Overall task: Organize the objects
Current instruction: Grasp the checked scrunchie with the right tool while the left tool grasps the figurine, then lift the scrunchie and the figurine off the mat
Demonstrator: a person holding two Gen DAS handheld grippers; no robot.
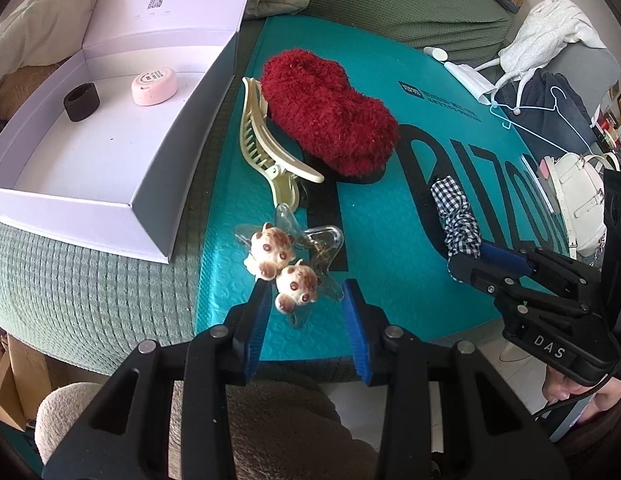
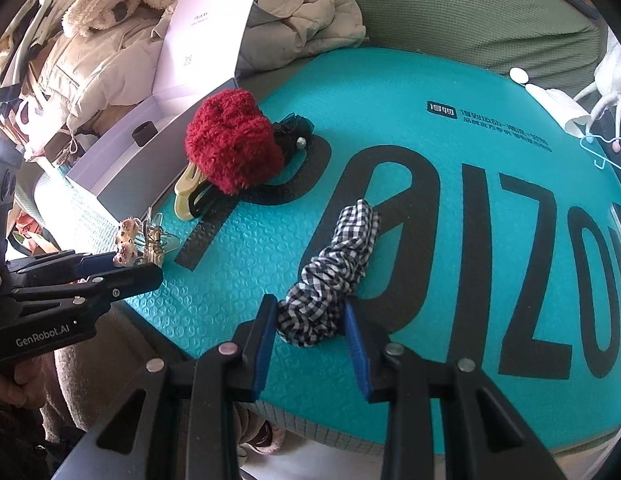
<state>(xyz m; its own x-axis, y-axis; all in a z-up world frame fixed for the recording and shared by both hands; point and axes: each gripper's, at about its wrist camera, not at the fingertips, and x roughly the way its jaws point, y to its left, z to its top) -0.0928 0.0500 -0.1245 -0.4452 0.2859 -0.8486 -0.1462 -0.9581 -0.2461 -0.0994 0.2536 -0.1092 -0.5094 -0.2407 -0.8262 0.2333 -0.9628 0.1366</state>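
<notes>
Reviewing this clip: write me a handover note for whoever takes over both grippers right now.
Left gripper: closed on the clear star clip with bear charms, on the teal mailer.
Right gripper: closed on the gingham scrunchie, also on the mailer.
Done: the white box already holds a black band and a pink round case.
Left: box both held items, then the cream claw clip, the red fuzzy scrunchie and the black bow clip behind it.
</notes>
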